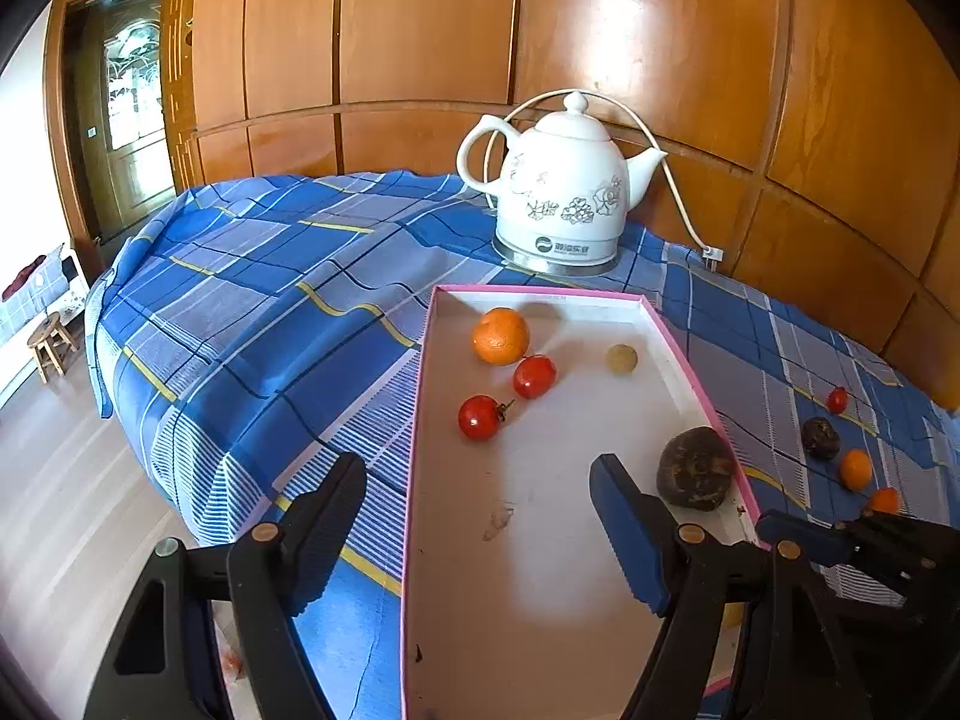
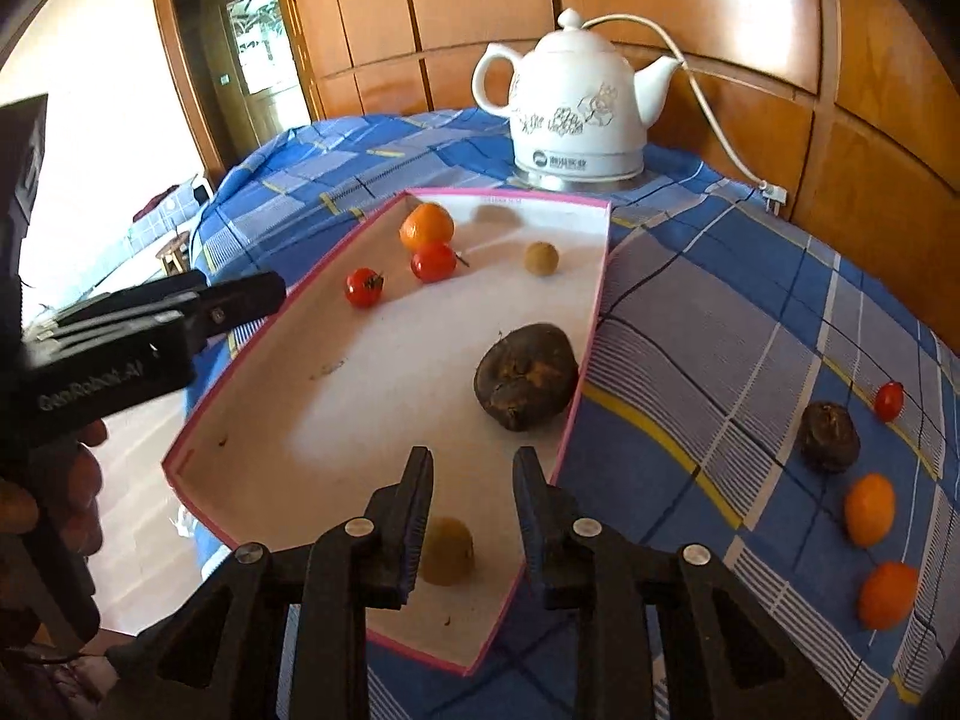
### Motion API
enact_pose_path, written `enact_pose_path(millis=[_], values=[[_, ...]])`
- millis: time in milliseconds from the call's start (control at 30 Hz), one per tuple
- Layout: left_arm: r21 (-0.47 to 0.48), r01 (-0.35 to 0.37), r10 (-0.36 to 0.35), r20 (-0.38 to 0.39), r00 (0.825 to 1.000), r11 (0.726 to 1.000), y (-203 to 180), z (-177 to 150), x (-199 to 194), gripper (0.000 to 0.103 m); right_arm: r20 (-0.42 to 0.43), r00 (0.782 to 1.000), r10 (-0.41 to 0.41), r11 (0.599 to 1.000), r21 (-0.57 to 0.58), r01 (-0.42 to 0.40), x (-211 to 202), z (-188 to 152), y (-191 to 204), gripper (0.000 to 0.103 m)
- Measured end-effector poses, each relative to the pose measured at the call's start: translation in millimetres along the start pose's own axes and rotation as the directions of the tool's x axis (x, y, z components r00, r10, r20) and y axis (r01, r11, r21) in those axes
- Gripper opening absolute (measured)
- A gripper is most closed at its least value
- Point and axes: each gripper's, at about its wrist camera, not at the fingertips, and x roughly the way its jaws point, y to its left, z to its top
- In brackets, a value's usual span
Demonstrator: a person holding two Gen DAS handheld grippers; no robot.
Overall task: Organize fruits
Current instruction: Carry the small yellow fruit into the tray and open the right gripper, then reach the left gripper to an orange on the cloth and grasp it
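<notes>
A white tray with a pink rim (image 1: 420,396) (image 2: 594,300) lies on the checked cloth. It holds an orange (image 1: 500,336) (image 2: 426,227), two tomatoes (image 1: 478,417) (image 2: 363,287), a pale small fruit (image 1: 621,358) (image 2: 542,258) and a dark wrinkled fruit (image 1: 696,468) (image 2: 527,375). Another pale fruit (image 2: 447,549) lies in the tray just below my right gripper (image 2: 474,468), which is open with nothing between its fingers. My left gripper (image 1: 480,480) is open and empty over the tray's left rim.
A white kettle (image 1: 561,192) (image 2: 576,102) with a cord stands behind the tray by the wood wall. Right of the tray lie a tomato (image 2: 888,400), a dark fruit (image 2: 828,437) and two oranges (image 2: 870,509). The table edge drops off at the left.
</notes>
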Motion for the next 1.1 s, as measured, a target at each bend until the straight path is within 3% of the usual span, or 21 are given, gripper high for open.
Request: enact_pose_path(millis=[333,633,933,1100], values=[[0.029,0.023,-0.024,0.01,1.0,0.999,-10,-1,-5,0.077,0.056,0.997,-0.053,0.996,0.081,0.048,-28,-4,-25,0.028],[0.073,0.048,-0.049,0.011,0.999,0.996,-21,-4,-7,0.077,0.077,0.985,-0.152,0.969,0.206,0.134,-61,-16,-73,0.028],[0.13,0.109,-0.112,0.018,0.993,0.985,-37,-4,-15,0.075,0.047,0.948,-0.315,0.916,0.277,0.29,-113,-16,-148,0.028],[0.198,0.184,-0.189,0.009,0.982,0.963,-61,-2,-22,0.073,0.001,0.91,-0.415,0.865,0.311,0.394,-144,-18,-198,0.028]])
